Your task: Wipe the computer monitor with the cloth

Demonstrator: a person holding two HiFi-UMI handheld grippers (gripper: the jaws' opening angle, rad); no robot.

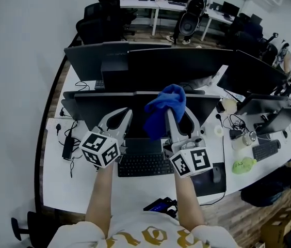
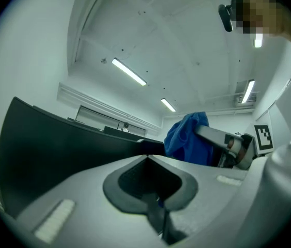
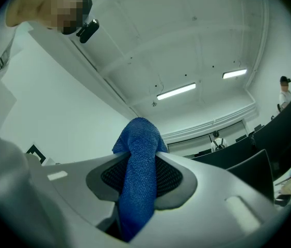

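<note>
1. Left gripper: held over the near middle of the white bench. Its jaws are together with nothing between them.
2. Right gripper: just right of the left one, jaws clamped on a blue cloth.
3. Keyboard: black, on the bench below both grippers. A mouse lies to its right.
4. Cloth: its bunched top stands above the right gripper's tips and the rest hangs down between the jaws. It is held in front of the upper middle of the monitor. Whether it touches the screen cannot be told.
5. Monitor: dark screen, standing behind the keyboard.
6. Green crumpled thing: toward the bench's right edge.
7. More dark monitors: in rows behind the near one.
</note>
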